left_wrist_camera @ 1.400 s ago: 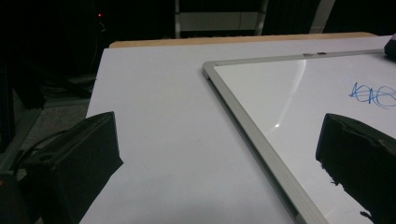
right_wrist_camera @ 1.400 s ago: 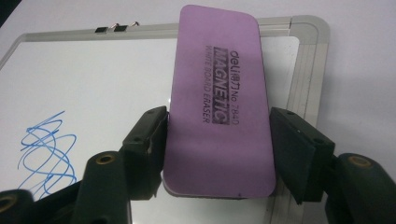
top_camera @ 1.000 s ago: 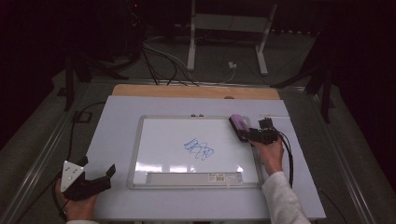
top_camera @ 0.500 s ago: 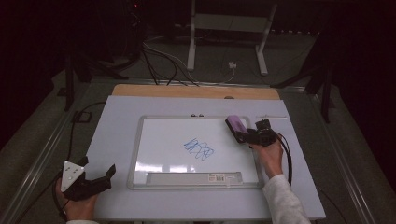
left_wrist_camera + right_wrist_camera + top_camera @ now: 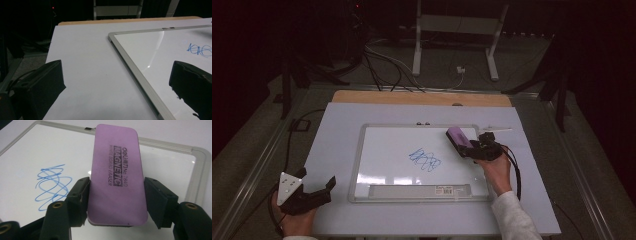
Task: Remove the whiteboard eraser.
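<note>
The purple eraser point(image 5: 116, 173) sits clamped by its long sides in the right gripper point(image 5: 476, 148), over the whiteboard's point(image 5: 382, 150) far right corner, right of the blue scribble point(image 5: 425, 160). Its underside is hidden. The left gripper point(image 5: 314, 189), jaws apart and empty, rests at the table's point(image 5: 337, 120) near left; the whiteboard's near edge is cut off in its view.

A white table point(image 5: 337, 125) carries a whiteboard point(image 5: 387, 150) lying flat at its middle. In the left gripper view, bare tabletop spreads between the jaws, and the board's framed corner runs toward the right-hand jaw.
</note>
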### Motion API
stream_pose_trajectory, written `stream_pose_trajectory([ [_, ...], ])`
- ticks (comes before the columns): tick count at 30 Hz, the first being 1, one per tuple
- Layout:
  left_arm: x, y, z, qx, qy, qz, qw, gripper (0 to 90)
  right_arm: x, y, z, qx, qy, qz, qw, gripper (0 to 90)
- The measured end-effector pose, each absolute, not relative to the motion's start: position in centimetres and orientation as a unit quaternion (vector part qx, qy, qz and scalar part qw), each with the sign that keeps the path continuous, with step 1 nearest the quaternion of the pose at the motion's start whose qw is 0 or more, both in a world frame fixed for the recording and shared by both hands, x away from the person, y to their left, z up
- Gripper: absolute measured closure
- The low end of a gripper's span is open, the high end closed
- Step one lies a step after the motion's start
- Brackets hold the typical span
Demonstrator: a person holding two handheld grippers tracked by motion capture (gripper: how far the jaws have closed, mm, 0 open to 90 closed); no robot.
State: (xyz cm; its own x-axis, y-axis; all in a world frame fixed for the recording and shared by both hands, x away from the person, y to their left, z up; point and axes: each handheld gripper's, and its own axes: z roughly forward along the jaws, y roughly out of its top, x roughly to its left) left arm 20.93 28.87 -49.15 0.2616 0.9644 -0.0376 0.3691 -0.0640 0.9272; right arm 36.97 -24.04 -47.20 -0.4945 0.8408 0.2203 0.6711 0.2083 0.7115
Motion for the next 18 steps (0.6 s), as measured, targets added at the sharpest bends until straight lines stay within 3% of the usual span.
stream_pose_trajectory([
  [18, 20.9, 28.8, -49.2, 0.651, 0.512, 0.328, 0.454, 0.6, 34.7, -21.7, -47.5, 0.434, 0.812, 0.371, 0.12, 40.5],
])
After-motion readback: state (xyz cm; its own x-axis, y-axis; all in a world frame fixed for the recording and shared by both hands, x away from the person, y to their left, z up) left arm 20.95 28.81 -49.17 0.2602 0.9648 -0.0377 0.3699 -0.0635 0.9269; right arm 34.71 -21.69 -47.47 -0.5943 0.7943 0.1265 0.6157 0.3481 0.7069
